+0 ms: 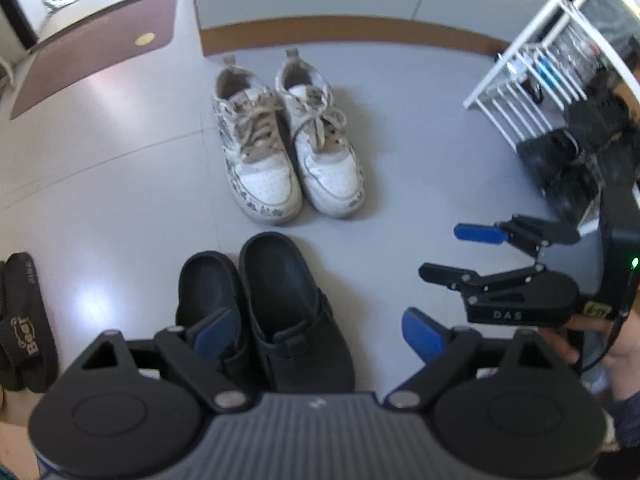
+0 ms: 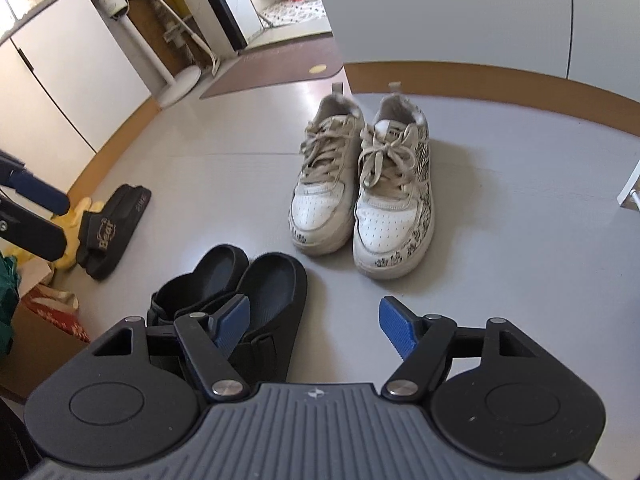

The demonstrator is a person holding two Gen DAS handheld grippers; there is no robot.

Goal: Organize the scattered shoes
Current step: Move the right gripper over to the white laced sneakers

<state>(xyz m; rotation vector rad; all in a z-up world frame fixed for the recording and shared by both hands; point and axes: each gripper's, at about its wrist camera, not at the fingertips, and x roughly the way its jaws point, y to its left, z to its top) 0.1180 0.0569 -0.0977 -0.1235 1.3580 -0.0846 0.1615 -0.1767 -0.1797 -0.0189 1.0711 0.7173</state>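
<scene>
- Clogs [image 1: 276, 312] lie on the floor under my left tongs [image 1: 320, 336], long axis pointing away.
- Left tongs are wide and empty, nearer.
- Right tongs [image 2: 316, 324] are also open, empty.

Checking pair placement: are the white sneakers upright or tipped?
Upright. Both white sneakers stand on their soles side by side on the floor, laces up, toes toward the cameras.
</scene>
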